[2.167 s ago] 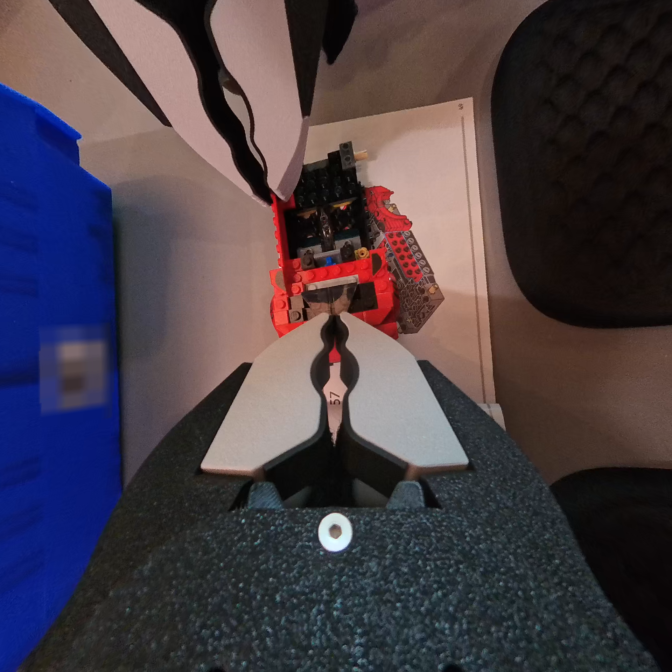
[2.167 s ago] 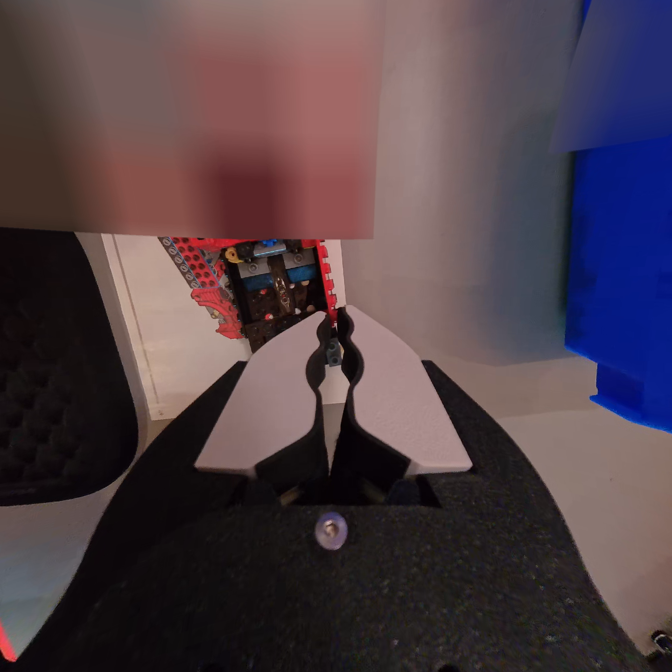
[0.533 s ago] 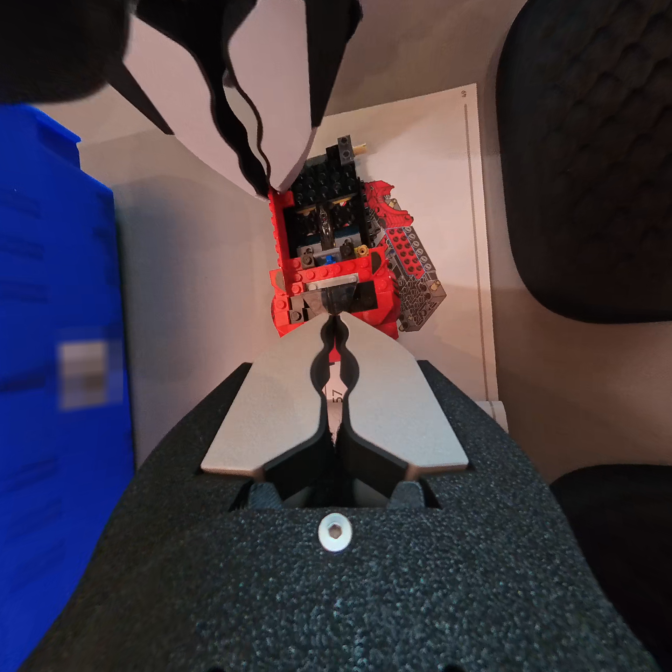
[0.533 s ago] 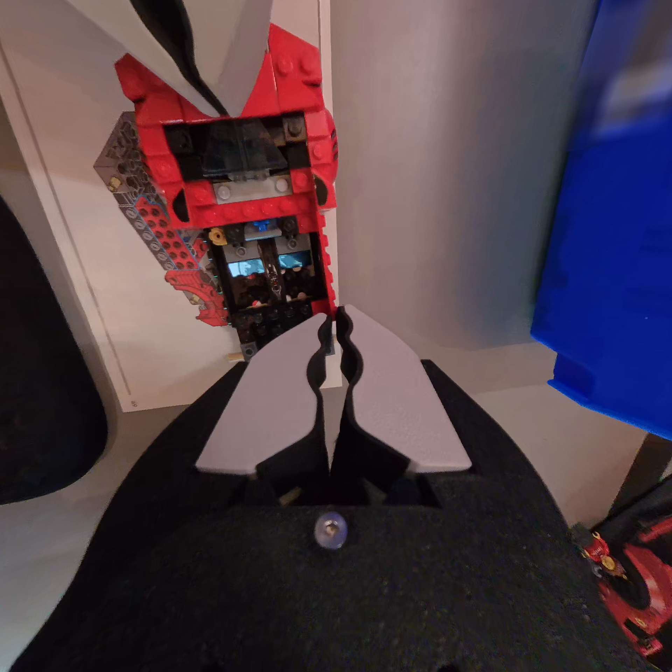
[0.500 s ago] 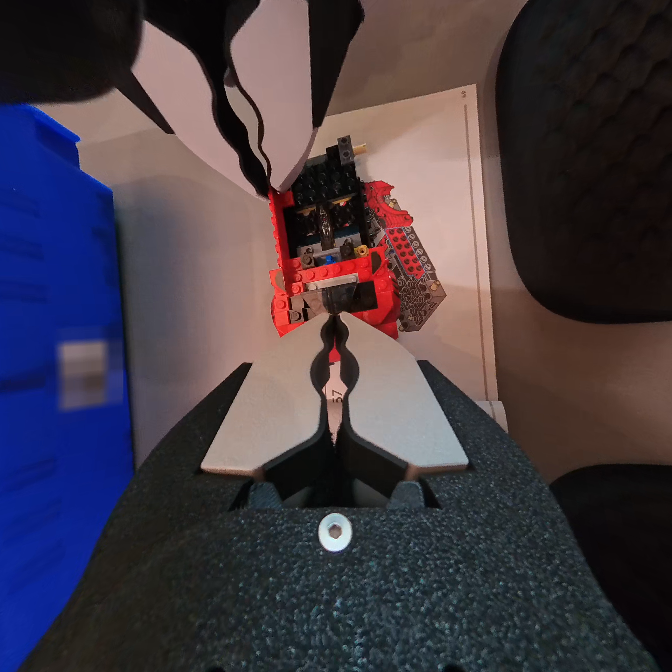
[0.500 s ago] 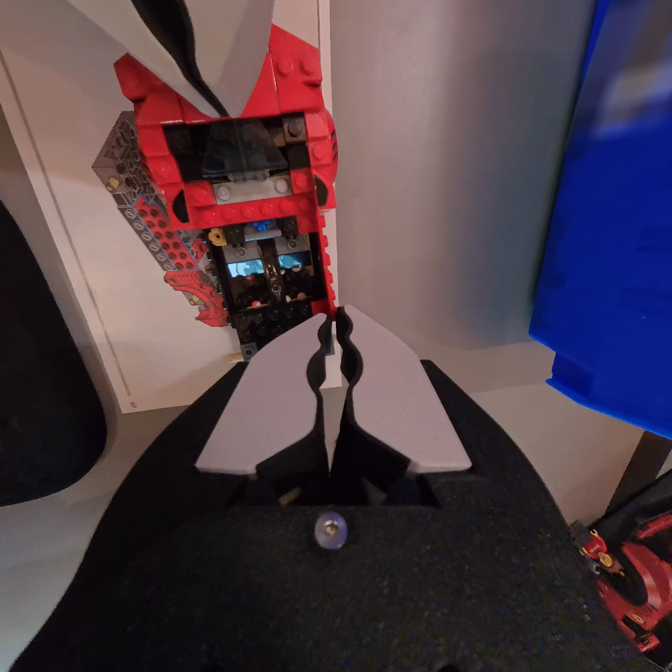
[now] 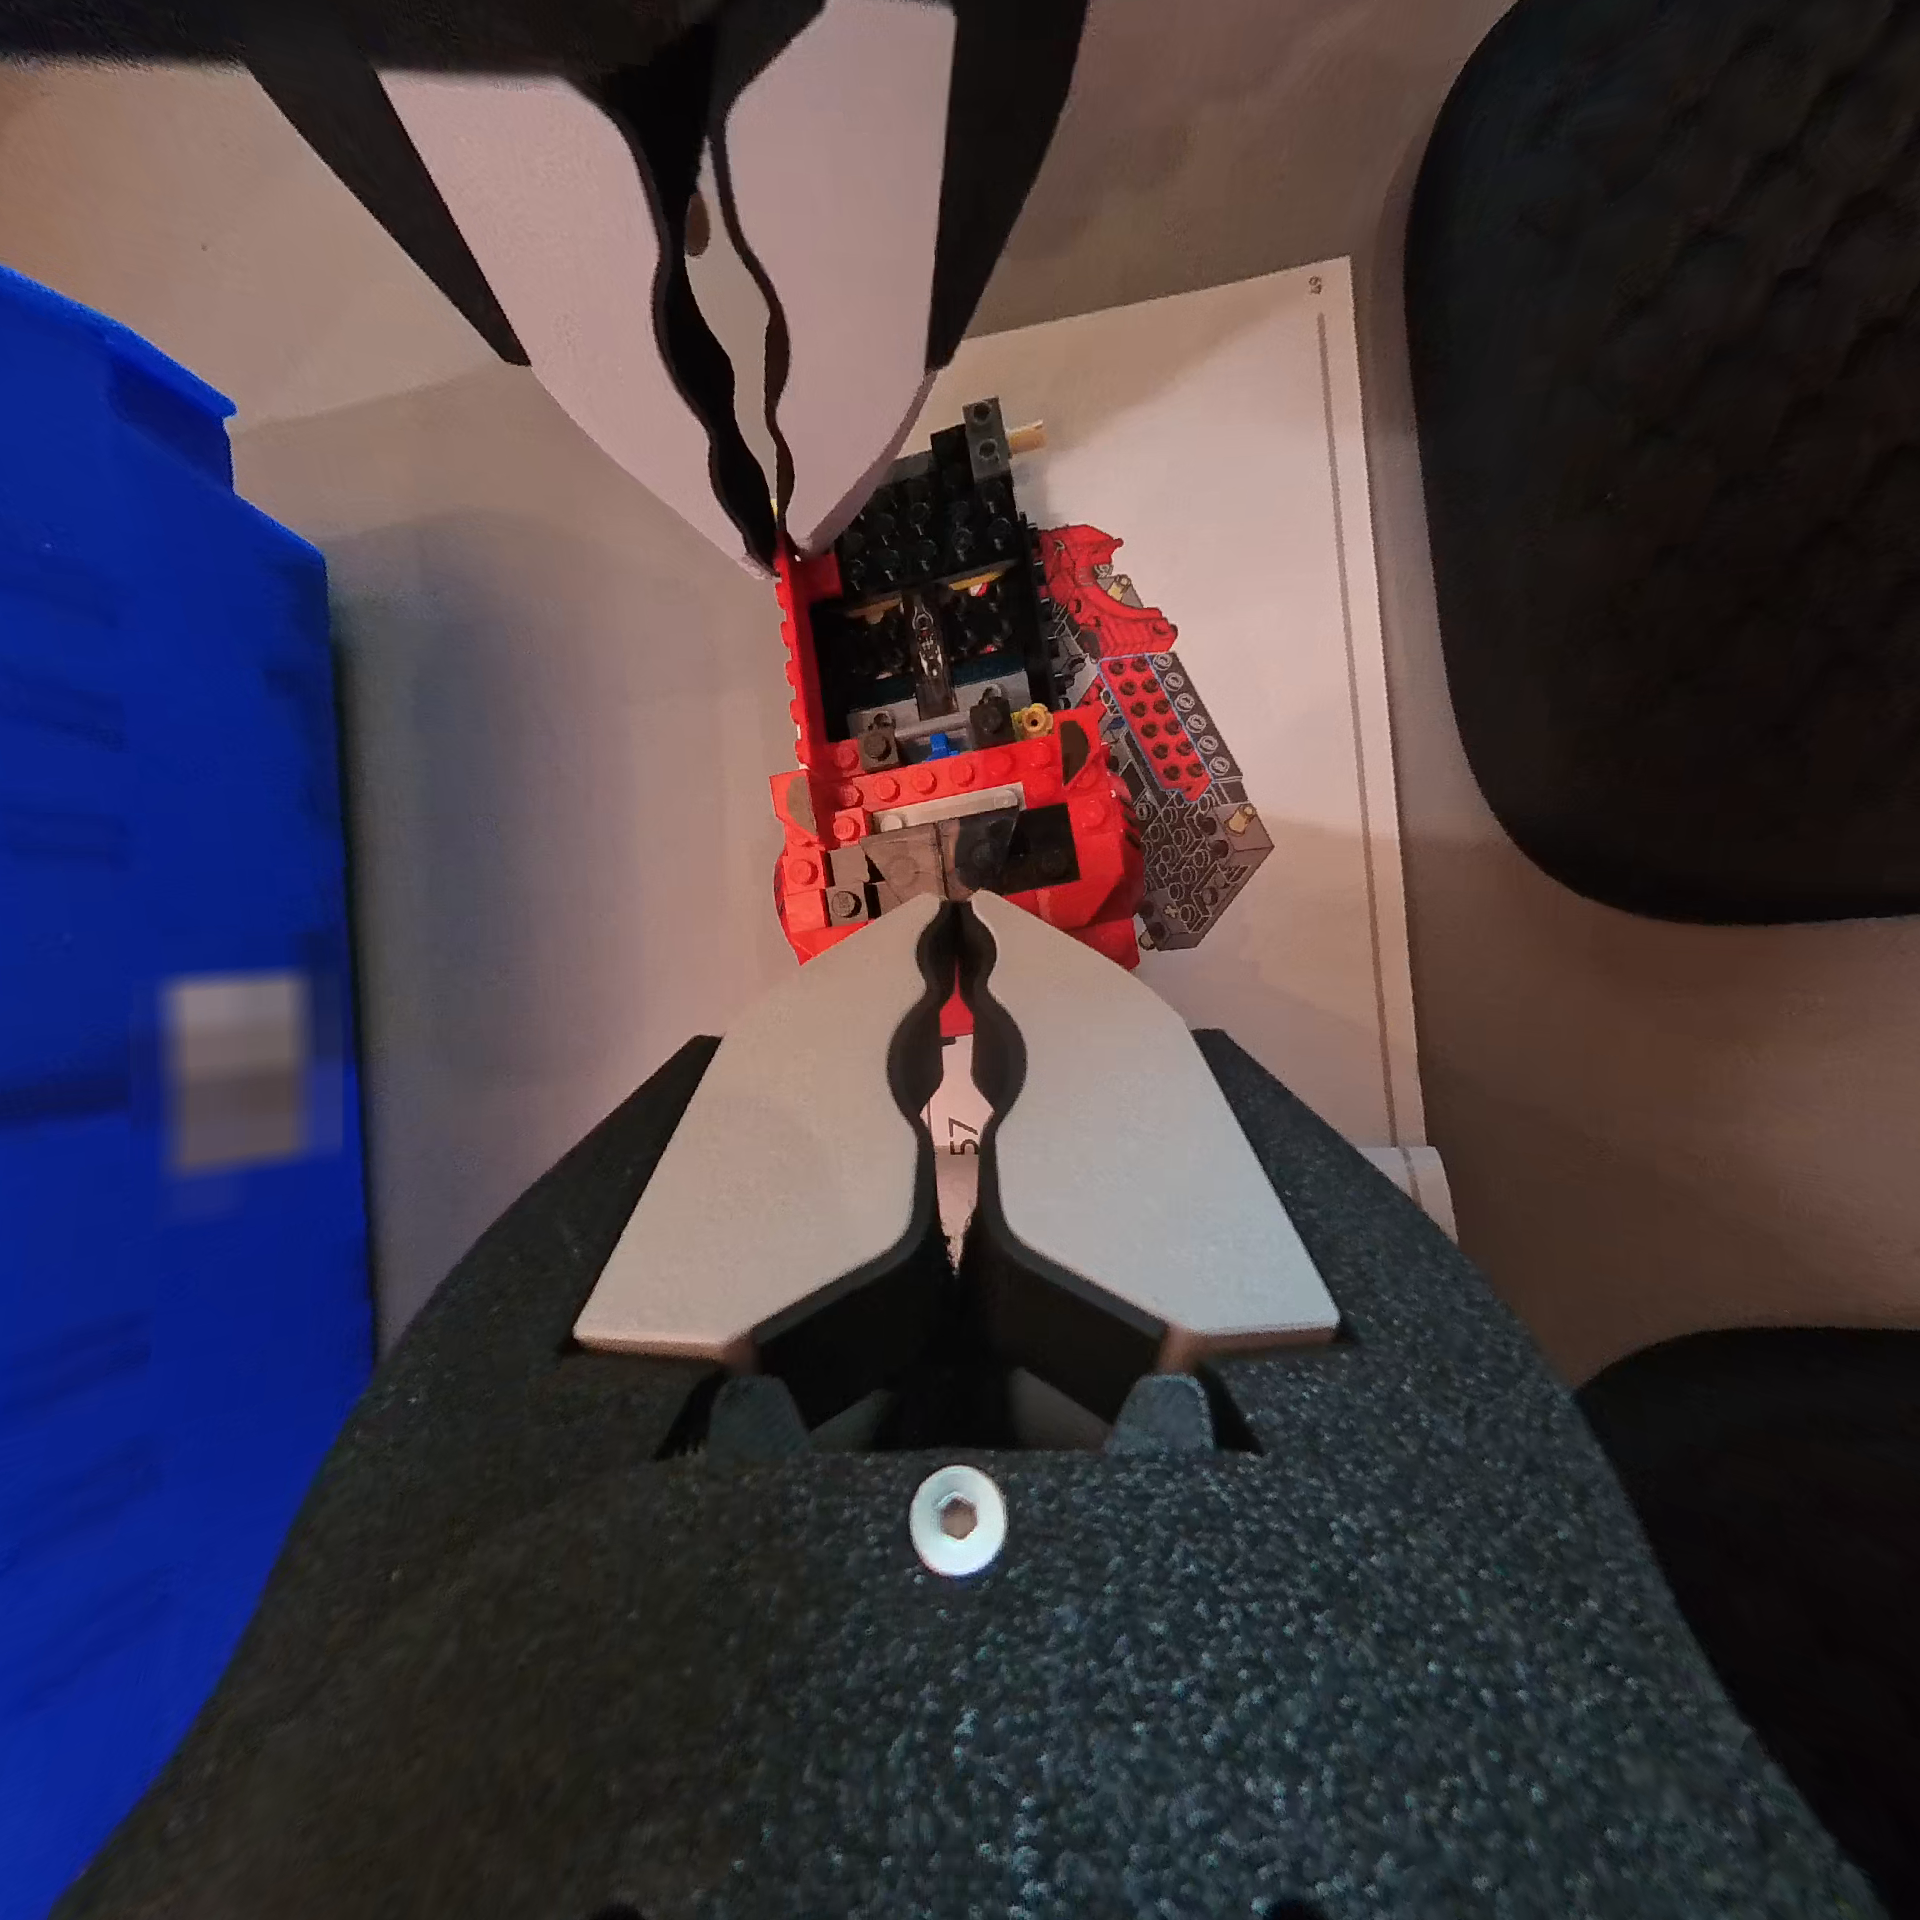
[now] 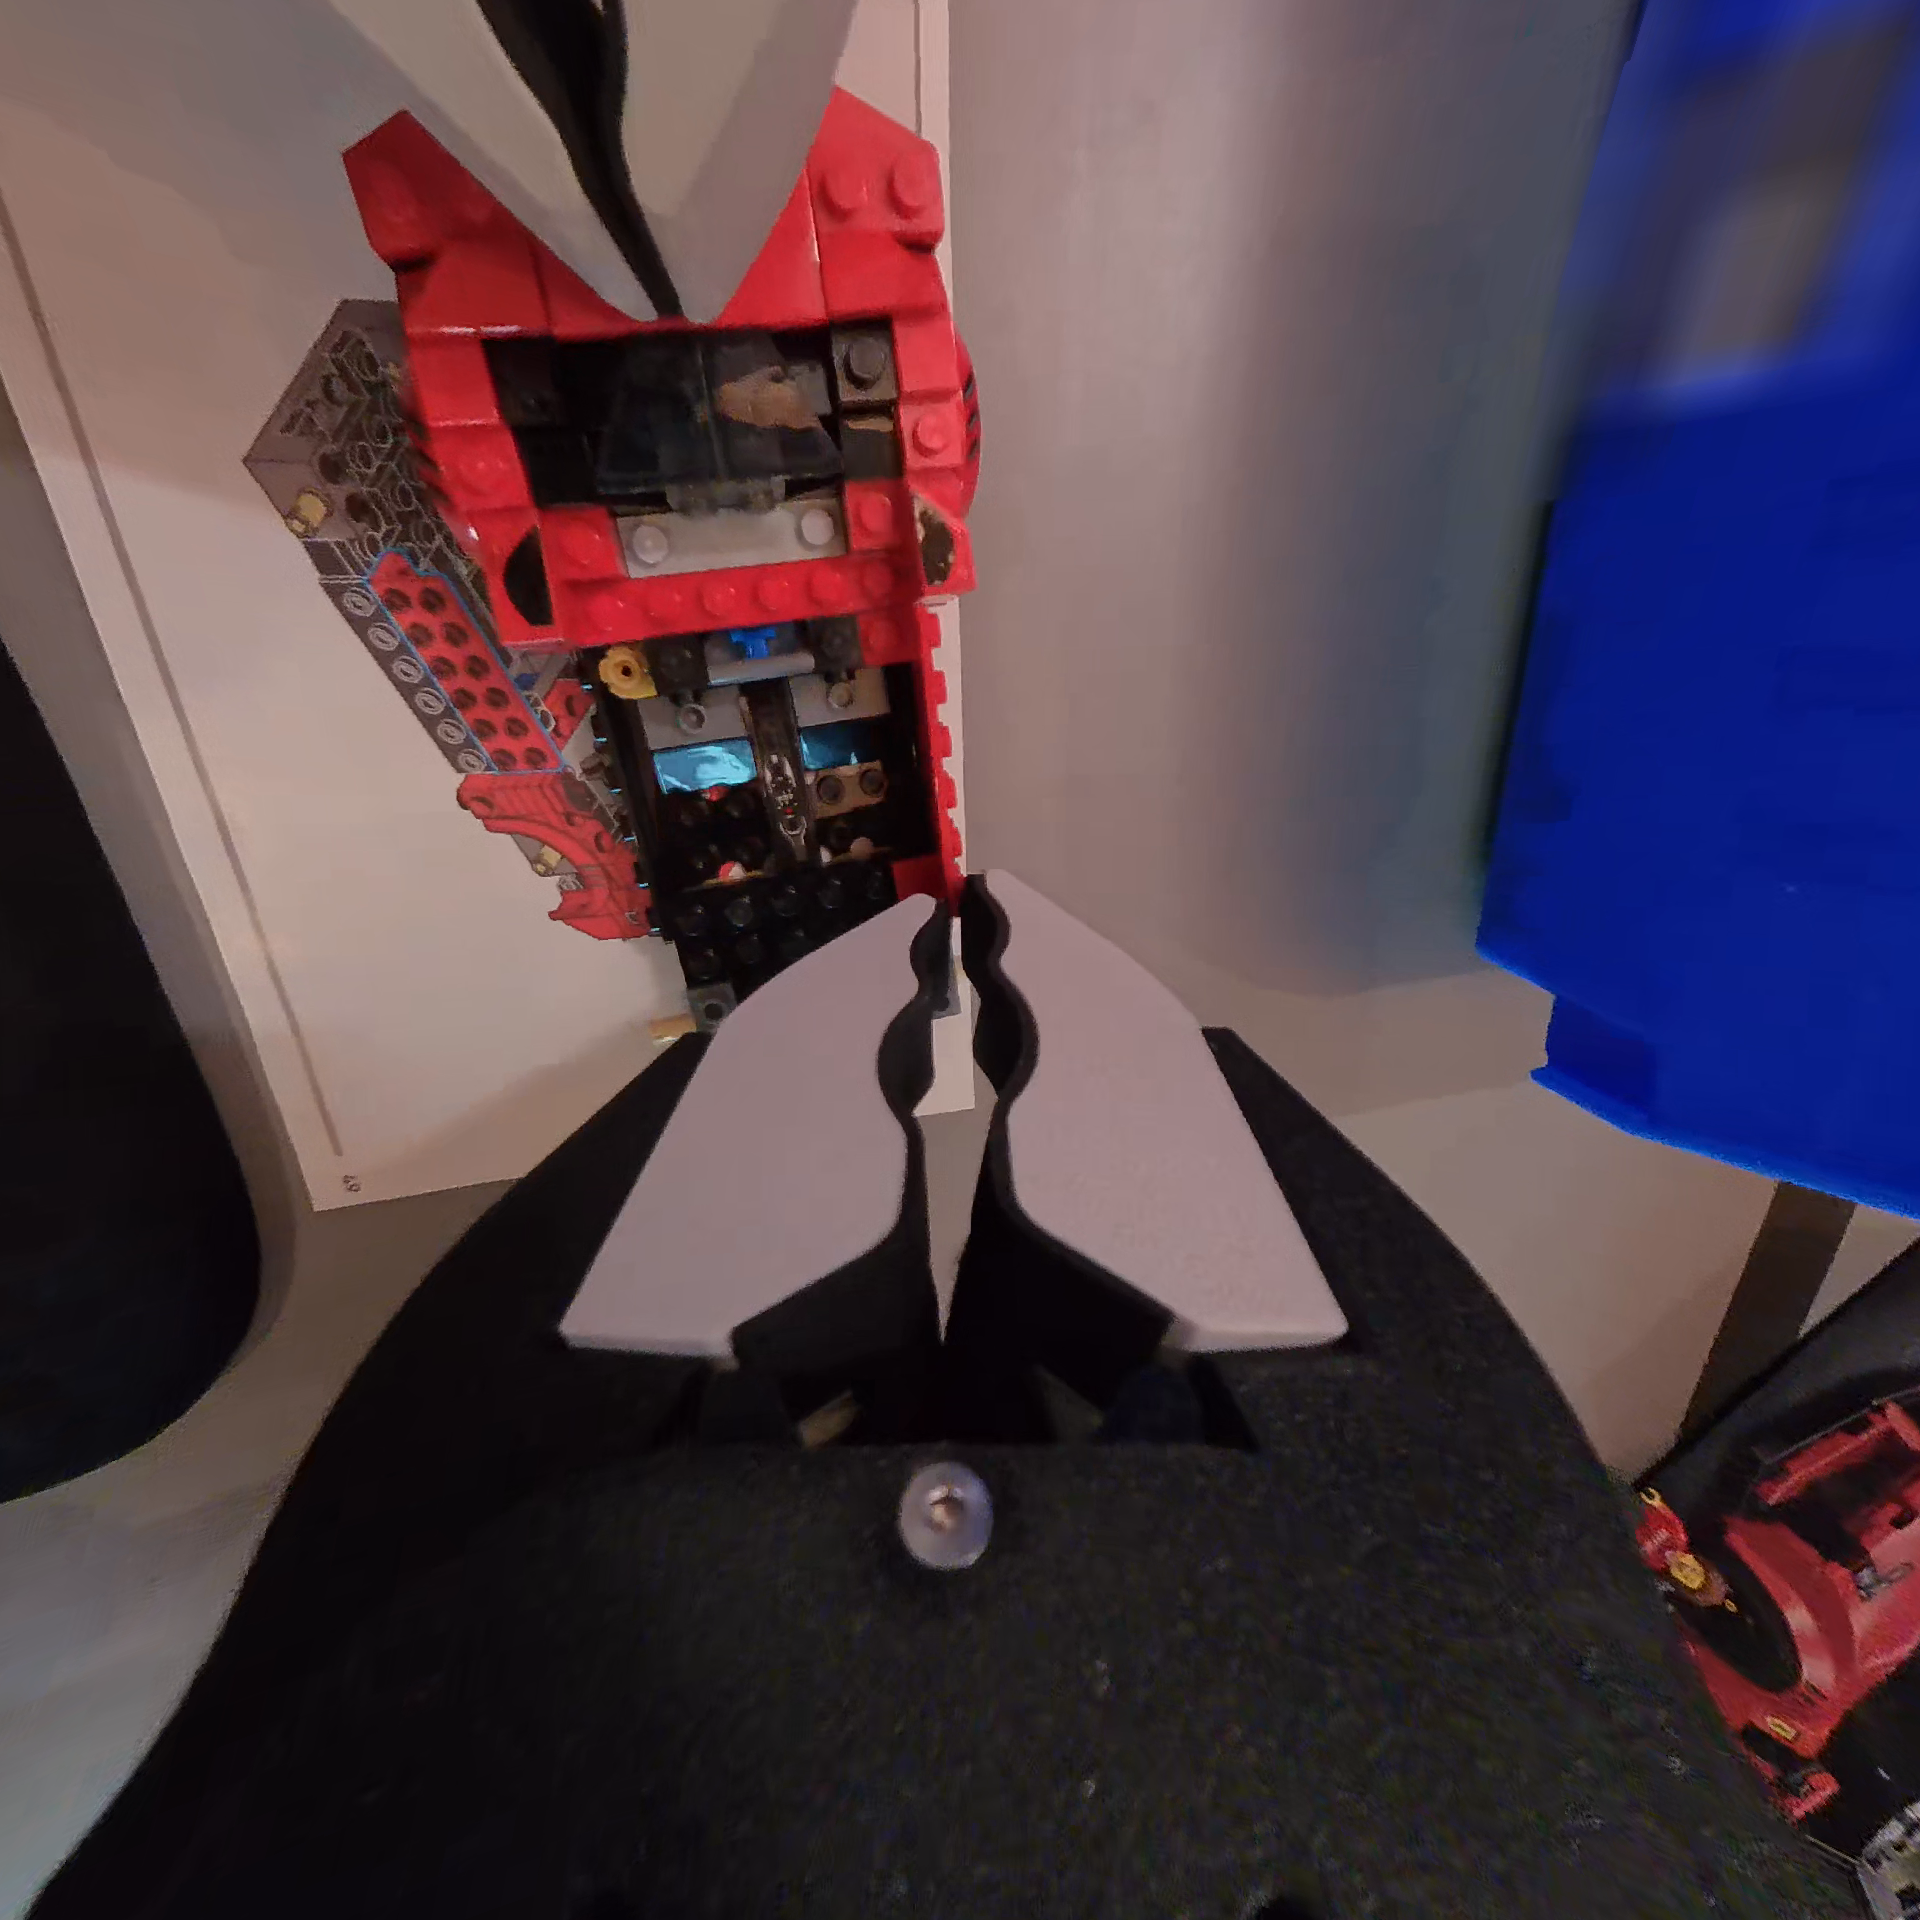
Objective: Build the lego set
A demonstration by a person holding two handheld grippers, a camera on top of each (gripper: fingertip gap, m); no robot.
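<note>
A partly built red and black lego car (image 7: 935, 748) lies on a white instruction sheet (image 7: 1226, 436); it also shows in the right wrist view (image 8: 727, 582). My left gripper (image 7: 954, 909) is shut, its tips resting on the car's front end by the dark windscreen piece. It enters the right wrist view from the top (image 8: 649, 301). My right gripper (image 8: 951, 914) is shut, its tips at the rear end of the car's red side wall (image 8: 935, 748). It enters the left wrist view from above (image 7: 774, 535). Nothing shows between either gripper's fingers.
A blue bin (image 7: 156, 935) stands close beside the car, also in the right wrist view (image 8: 1714, 623). Black foam pads (image 7: 1683, 468) lie on the other side of the sheet. A box with a picture of a red car (image 8: 1787, 1579) sits by my right gripper. My hands' fingertips stand some 9 cm from each other.
My right gripper has come in lower and closer over the car's rear; the small dark grey piece once between its tips no longer shows there. My left gripper has stayed at the car's front.
</note>
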